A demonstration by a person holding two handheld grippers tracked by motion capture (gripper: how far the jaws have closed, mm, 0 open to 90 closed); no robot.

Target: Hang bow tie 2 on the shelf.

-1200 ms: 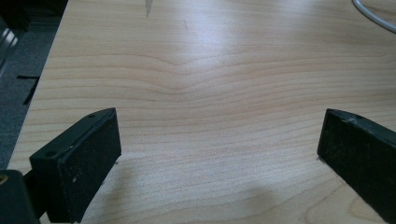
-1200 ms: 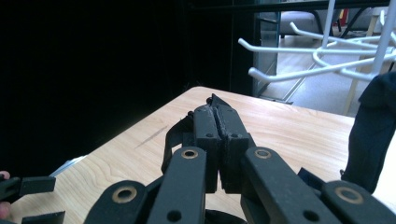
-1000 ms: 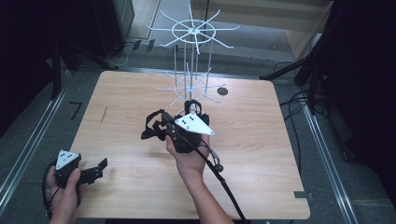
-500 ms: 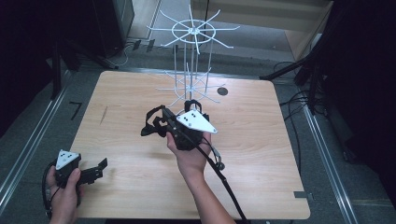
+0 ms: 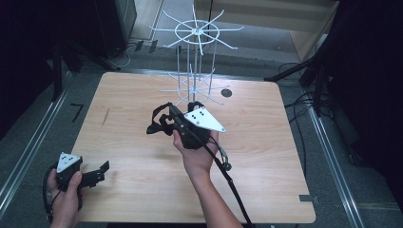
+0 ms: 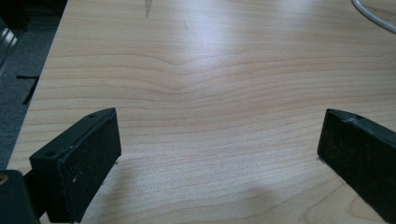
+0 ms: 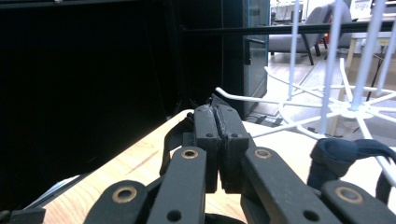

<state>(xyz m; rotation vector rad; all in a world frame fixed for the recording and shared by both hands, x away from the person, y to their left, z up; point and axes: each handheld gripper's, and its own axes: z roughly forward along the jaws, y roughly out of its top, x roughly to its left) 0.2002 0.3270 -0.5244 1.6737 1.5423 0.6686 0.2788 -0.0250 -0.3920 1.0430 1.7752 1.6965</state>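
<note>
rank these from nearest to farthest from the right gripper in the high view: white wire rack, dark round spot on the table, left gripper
1. white wire rack, just behind the right gripper, at the table's far middle.
2. dark round spot, farther right, near the far edge.
3. left gripper, at the near left corner.

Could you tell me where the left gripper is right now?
In the high view, the left gripper sits at the table's near-left corner, jaws open.

Black strap (image 7: 348, 151) runs off the right gripper view's edge; what the right gripper (image 7: 218, 122) pinches stays hidden.
</note>
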